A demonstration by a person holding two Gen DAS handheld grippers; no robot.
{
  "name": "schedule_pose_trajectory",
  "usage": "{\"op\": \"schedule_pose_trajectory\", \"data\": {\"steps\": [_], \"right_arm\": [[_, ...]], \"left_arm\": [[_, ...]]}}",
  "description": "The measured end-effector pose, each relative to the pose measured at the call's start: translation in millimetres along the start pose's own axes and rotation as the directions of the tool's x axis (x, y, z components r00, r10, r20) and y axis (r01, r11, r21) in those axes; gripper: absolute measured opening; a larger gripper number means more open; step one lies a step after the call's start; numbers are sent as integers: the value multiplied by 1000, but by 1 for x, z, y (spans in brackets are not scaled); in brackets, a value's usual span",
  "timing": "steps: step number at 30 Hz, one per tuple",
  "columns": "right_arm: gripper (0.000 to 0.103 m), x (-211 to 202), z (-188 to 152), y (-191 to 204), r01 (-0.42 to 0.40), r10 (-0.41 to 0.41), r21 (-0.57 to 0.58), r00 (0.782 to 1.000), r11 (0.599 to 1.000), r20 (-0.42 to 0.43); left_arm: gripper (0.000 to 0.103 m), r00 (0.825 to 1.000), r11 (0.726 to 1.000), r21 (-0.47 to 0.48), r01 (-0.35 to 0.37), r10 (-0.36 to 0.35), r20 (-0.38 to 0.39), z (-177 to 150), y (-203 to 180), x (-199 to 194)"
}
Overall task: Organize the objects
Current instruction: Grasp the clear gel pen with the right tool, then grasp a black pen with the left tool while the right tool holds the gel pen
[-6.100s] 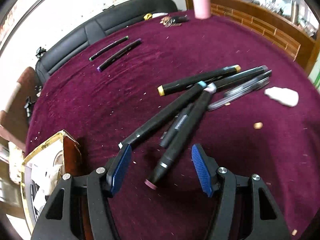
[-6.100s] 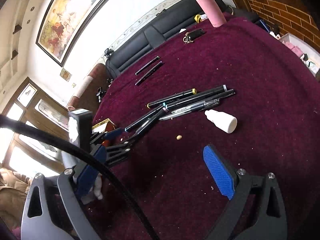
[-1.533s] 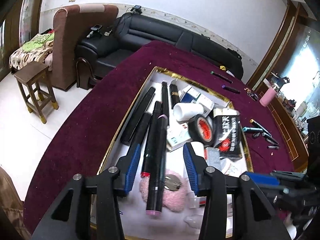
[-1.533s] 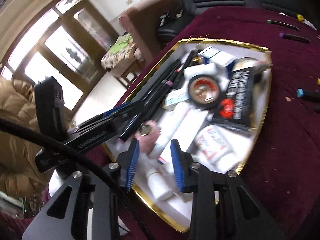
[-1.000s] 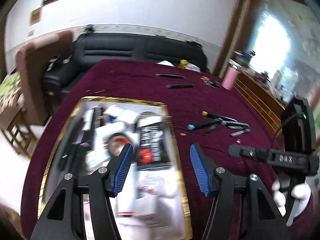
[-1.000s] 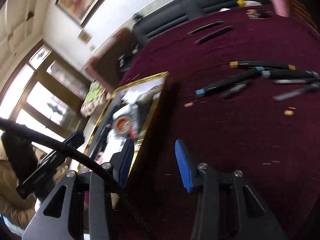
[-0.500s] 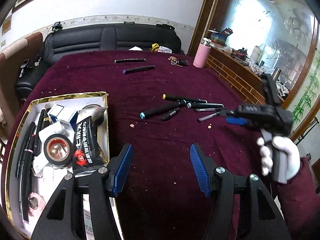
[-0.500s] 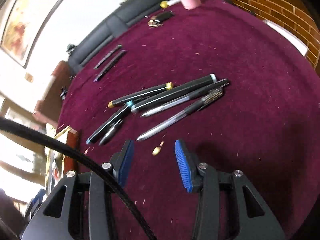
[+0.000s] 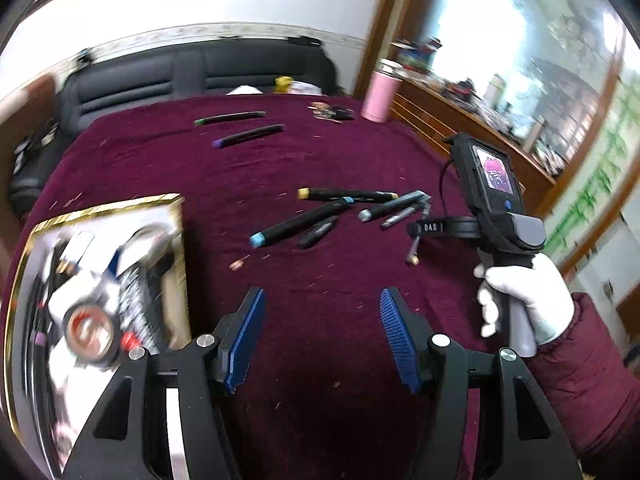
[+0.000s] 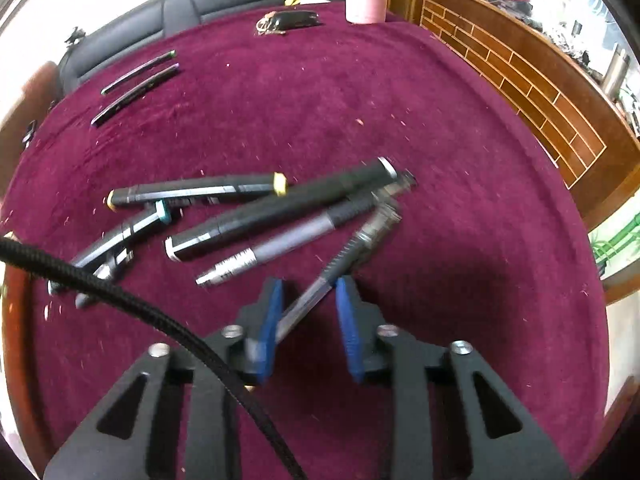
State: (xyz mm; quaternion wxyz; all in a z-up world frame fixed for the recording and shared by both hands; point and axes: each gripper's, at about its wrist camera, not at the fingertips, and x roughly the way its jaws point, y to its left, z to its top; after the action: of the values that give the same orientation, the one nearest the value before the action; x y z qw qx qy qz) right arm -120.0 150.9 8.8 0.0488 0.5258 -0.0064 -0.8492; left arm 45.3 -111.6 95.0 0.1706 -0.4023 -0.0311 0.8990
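Observation:
Several markers and pens lie in a loose pile on the maroon tablecloth (image 10: 400,92). My right gripper (image 10: 309,294) straddles a clear gel pen (image 10: 352,248) whose near end lies between the blue pads; the jaws stand narrowly apart and do not clamp it. Beside the pen lie a silver-tipped pen (image 10: 280,246), a thick black marker (image 10: 280,210) and a yellow-capped marker (image 10: 192,192). My left gripper (image 9: 322,320) is open and empty above bare cloth. In its view the pile (image 9: 340,212) is ahead, with the right gripper's body (image 9: 492,204) over the pile's right end.
A gold-rimmed tray (image 9: 182,256) full of tape, boxes and markers sits at the left. Two markers, green (image 9: 230,118) and purple (image 9: 248,136), lie far back. A pink bottle (image 9: 380,94) and keys (image 9: 332,112) stand near the far edge. A black sofa (image 9: 200,72) lies beyond.
My right gripper has dropped down to the pile and now straddles the clear gel pen, with the jaws narrower. My left gripper has moved away from the tray, still open.

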Motion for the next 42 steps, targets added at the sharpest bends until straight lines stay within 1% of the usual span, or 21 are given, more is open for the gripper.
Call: {"op": "schedule_pose_trajectory", "data": {"steps": [2, 4, 7, 9, 10, 14, 17, 18, 22, 24, 25, 27, 28, 29, 30, 32, 34, 35, 37, 39, 42], "right_arm": [[18, -4, -7, -18, -49, 49, 15, 999, 999, -7], [18, -7, -10, -27, -96, 96, 17, 995, 995, 1], [18, -17, -18, -29, -134, 134, 5, 991, 991, 21], [19, -19, -20, -32, -151, 150, 10, 988, 989, 27], [19, -18, -21, -34, -160, 159, 13, 987, 987, 30], [19, -18, -21, -39, -203, 202, 29, 979, 979, 36], [20, -15, -18, -37, -221, 219, 32, 975, 975, 40], [21, -15, -18, -37, -225, 224, 33, 974, 974, 41], [27, -15, -19, -36, -240, 239, 28, 970, 970, 46], [28, -15, -19, -35, -241, 240, 20, 970, 970, 46], [28, -15, -19, -35, -239, 238, 15, 970, 971, 45], [28, -15, -18, -35, -238, 237, 9, 971, 971, 44], [28, -15, -18, -35, -237, 236, 5, 971, 972, 43], [28, -15, -18, -34, -234, 234, 1, 971, 972, 41], [28, -15, -17, -33, -227, 228, -8, 973, 974, 41], [28, -15, -17, -29, -204, 206, -36, 978, 978, 39], [29, -16, -20, -23, -174, 178, -79, 983, 982, 46], [29, -17, -21, -21, -163, 168, -102, 985, 981, 48], [29, -17, -23, -19, -156, 163, -122, 985, 980, 49], [29, -17, -22, -20, -156, 163, -126, 986, 980, 42], [29, -16, -22, -18, -140, 147, -139, 988, 980, 40]], "left_arm": [[53, 1000, 998, 63, 25, -25, -12, 10, -8, 13], [53, 998, 987, 155, 33, -25, -55, 22, -21, 37], [53, 989, 973, 227, 45, -12, -145, 35, -31, 77], [53, 983, 969, 243, 40, 6, -185, 41, -32, 100], [53, 979, 970, 239, 47, 3, -203, 44, -30, 109], [53, 970, 972, 233, 36, 21, -241, 50, -20, 135], [52, 957, 964, 265, 17, 61, -284, 48, -20, 154], [52, 960, 958, 288, 4, 77, -269, 49, -24, 156], [52, 954, 955, 296, -11, 99, -284, 55, -24, 170], [53, 951, 949, 315, -24, 119, -285, 55, -26, 175], [52, 952, 955, 297, -11, 101, -290, 56, -24, 177], [45, 950, 968, 253, 1, 78, -303, 58, -21, 176], [34, 950, 967, 253, 13, 67, -304, 56, -23, 174], [25, 950, 967, 255, 16, 64, -305, 56, -26, 173], [23, 950, 967, 255, 12, 69, -304, 55, -28, 172], [11, 951, 967, 253, 4, 75, -299, 53, -31, 169], [11, 950, 976, 217, 29, 40, -309, 49, -31, 165], [11, 949, 976, 214, 35, 35, -313, 47, -33, 165], [11, 951, 972, 234, 13, 61, -303, 44, -39, 163], [11, 950, 973, 232, -4, 76, -303, 46, -43, 165], [12, 951, 965, 260, -26, 104, -290, 49, -50, 172]]}}
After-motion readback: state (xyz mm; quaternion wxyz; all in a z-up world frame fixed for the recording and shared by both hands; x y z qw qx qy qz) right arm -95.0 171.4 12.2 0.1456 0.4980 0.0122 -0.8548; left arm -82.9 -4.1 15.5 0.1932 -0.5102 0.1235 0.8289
